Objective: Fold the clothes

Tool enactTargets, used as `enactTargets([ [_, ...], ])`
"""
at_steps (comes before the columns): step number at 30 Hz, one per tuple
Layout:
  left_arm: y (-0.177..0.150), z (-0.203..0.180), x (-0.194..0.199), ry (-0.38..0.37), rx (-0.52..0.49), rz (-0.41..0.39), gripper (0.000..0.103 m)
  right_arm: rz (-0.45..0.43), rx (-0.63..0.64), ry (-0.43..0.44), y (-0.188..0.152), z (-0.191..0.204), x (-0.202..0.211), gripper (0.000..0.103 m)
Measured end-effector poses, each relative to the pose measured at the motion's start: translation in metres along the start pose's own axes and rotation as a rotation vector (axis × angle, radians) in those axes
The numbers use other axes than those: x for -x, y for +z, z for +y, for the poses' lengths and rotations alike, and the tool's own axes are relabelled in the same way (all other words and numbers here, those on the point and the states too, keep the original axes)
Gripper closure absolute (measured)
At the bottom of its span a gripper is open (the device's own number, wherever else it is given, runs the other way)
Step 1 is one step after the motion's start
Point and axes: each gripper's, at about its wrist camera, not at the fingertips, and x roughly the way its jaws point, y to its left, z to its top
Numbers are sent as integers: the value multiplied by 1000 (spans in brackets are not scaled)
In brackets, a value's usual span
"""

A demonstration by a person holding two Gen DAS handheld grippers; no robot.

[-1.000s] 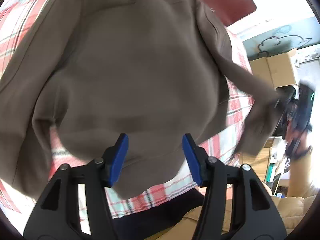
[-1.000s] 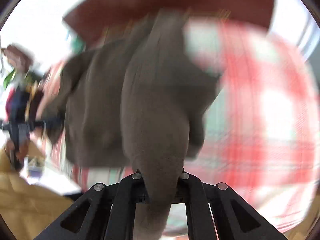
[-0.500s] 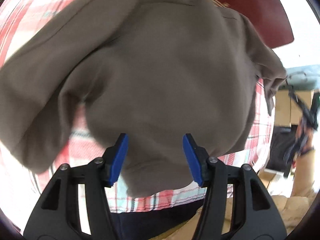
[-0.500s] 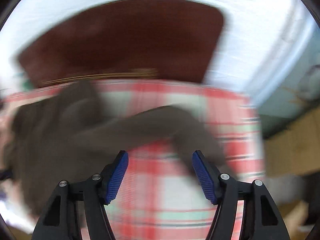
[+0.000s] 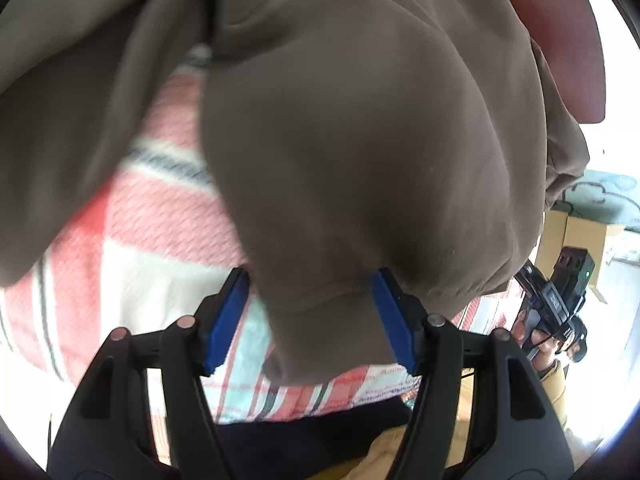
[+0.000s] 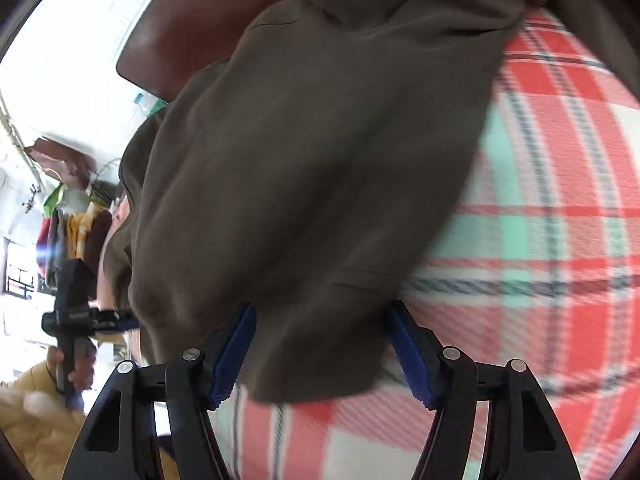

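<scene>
A brown sweatshirt (image 5: 360,128) lies spread on a red, white and green plaid blanket (image 5: 160,220). My left gripper (image 5: 310,320) is open, its blue pads either side of the sweatshirt's bottom hem corner. My right gripper (image 6: 326,350) is open too, its jaws straddling another hem corner of the same sweatshirt (image 6: 320,168). Neither pair of pads presses the cloth. A sleeve runs across the upper left of the left wrist view. The right gripper shows at the right of the left wrist view (image 5: 560,300); the left gripper shows at the left of the right wrist view (image 6: 80,316).
A dark red headboard (image 5: 560,20) stands behind the bed. Cardboard boxes (image 5: 580,240) sit off the bed's right side. Hanging clothes (image 6: 72,224) are at the far left of the room. The plaid blanket (image 6: 540,220) is bare to the right of the sweatshirt.
My right gripper let go of the sleeve, opened, and moved to the hem. My left gripper moved in low over its hem corner, still open.
</scene>
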Motion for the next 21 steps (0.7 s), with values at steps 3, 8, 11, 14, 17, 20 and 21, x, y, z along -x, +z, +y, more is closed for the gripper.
enactTargets([
  [3, 9, -3, 0, -42, 4, 11, 63, -5, -100, 31, -3, -6, -3, 88],
  [8, 28, -14, 45, -295, 20, -25, 91, -99, -134, 195, -21, 23, 61, 91],
  [11, 34, -33, 93, -426, -46, -72, 91, -152, -108, 296, -31, 54, 116, 93],
  [14, 33, -40, 141, -504, -100, -122, 91, -200, -72, 397, -42, 88, 168, 93],
  [17, 31, -41, 171, -551, -147, -132, 87, -226, -34, 473, -58, 110, 208, 93],
  [20, 30, -22, 180, -502, -182, -134, 64, -232, -31, 427, -60, 118, 209, 92],
  [21, 32, -18, 169, -462, -170, -118, 52, -211, -61, 386, -57, 113, 193, 90],
])
